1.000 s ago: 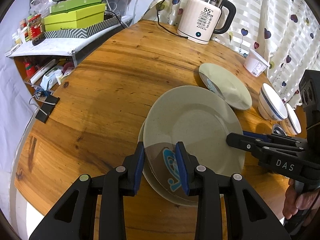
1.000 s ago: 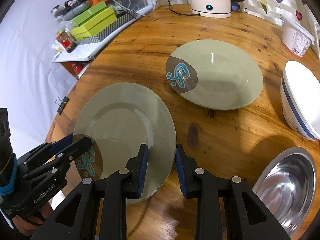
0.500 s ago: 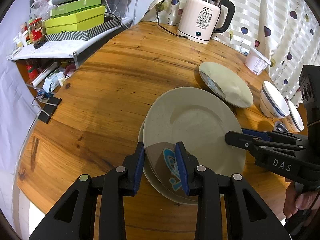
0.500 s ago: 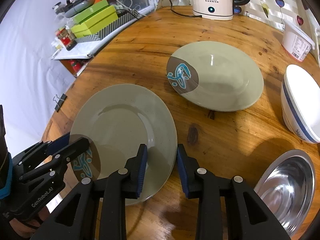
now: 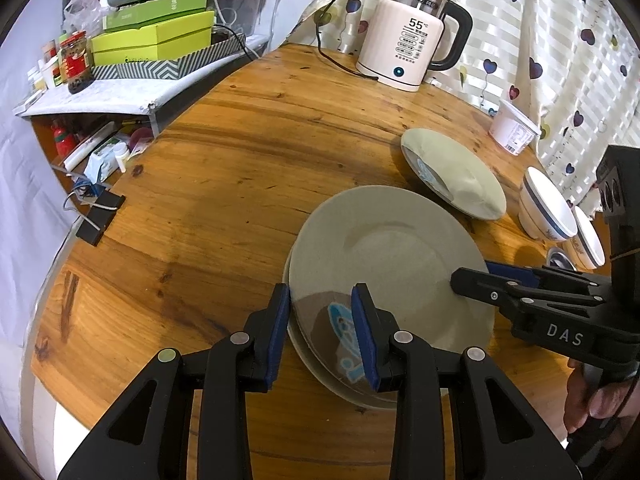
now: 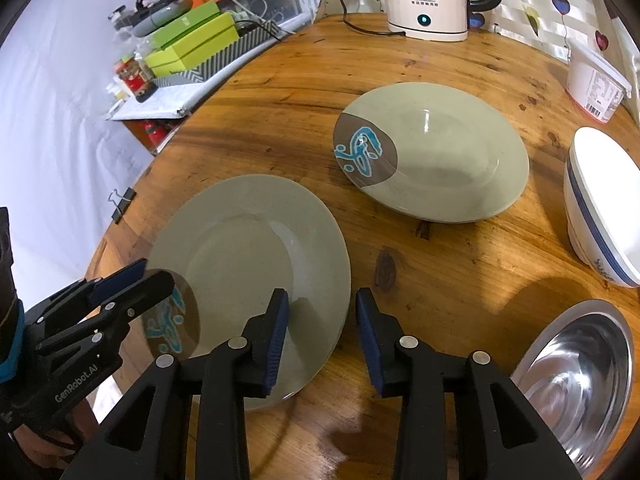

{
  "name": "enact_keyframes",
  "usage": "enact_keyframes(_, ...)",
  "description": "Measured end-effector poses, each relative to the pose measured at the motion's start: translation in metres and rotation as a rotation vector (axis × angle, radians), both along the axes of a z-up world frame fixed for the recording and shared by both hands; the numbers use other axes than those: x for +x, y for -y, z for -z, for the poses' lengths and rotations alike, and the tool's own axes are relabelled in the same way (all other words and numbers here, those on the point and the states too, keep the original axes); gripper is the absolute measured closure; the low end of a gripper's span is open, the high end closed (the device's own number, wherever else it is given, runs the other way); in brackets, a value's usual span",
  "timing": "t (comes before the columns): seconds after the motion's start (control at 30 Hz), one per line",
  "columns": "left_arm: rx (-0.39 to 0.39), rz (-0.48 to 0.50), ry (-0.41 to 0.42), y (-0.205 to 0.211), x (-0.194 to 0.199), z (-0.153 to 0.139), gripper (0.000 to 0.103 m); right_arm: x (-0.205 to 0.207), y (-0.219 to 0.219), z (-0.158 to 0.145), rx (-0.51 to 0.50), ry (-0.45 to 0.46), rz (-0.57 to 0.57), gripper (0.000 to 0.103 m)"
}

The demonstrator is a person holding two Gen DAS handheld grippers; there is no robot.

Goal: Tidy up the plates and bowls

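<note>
**Two green plates stacked near the tabletop's front edge, both grippers at their rims**

Near the front edge of the round wooden tabletop (image 5: 224,184), a sage-green top plate (image 5: 394,256) sits on a second plate (image 5: 316,364) of the same color, whose rim peeks out beneath it on the left and front sides. The left gripper (image 5: 322,332) straddles the near rim of the top plate, over its brown patch with the blue motif; its blue-padded fingers (image 5: 278,332) stand a narrow way apart with the rim between them, and whether the pads actually press the plate cannot be told. The right gripper (image 6: 322,336) is at the stack's right edge, its fingers also parted, the left pad over the plate's rim and the right pad over bare wood, gripping nothing.

Farther back, toward the right side of the tabletop, a third green plate (image 6: 444,152) with the same blue motif lies by itself, apart from the stack. At the right edge stands a white bowl with a blue band (image 6: 600,208), and nearer the front right a stainless steel bowl (image 6: 576,380). A white tub (image 6: 596,88) sits at the back right, and a cream electric kettle (image 5: 412,52) showing 55 stands at the back edge. A black binder clip (image 5: 98,220) rests at the left edge.
</note>
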State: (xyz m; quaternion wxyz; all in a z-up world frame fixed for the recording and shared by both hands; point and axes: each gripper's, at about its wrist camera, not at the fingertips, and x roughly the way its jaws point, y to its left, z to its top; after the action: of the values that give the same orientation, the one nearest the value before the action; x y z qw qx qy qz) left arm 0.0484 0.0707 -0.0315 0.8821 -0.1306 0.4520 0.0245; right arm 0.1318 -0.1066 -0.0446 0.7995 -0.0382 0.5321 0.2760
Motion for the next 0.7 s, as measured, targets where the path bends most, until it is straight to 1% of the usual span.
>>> enact_keyframes(0.1,-0.007,0.002,0.005,-0.001,-0.001,0.000,0.070,0.000,0.001,0.000,0.005,0.001,-0.001,0.064)
enact_keyframes(0.23,-0.019,-0.002,0.017,-0.004,-0.001,-0.001,0.069,-0.001,0.003,0.000,0.017,0.009,0.004,0.057)
enact_keyframes(0.5,-0.043,-0.022,0.005,-0.013,0.005,0.004,0.069,0.000,0.008,-0.007,0.043,0.052,0.016,0.058)
enact_keyframes(0.53,-0.046,-0.022,0.003,-0.013,0.005,0.004,0.069,0.000,0.006,-0.006,0.042,0.052,0.010,0.062)
enact_keyframes(0.57,-0.051,-0.020,0.001,-0.013,0.006,0.005,0.069,-0.001,0.006,-0.006,0.044,0.050,0.002,0.071)
enact_keyframes(0.6,-0.054,-0.017,0.000,-0.012,0.006,0.005,0.069,-0.001,0.005,-0.006,0.044,0.050,-0.004,0.076)
enact_keyframes(0.63,-0.052,-0.016,0.000,-0.012,0.005,0.005,0.069,-0.002,0.004,-0.007,0.039,0.055,-0.007,0.077)
enact_keyframes(0.7,-0.050,-0.016,-0.001,-0.012,0.005,0.005,0.069,-0.004,0.003,-0.007,0.029,0.066,-0.014,0.078)
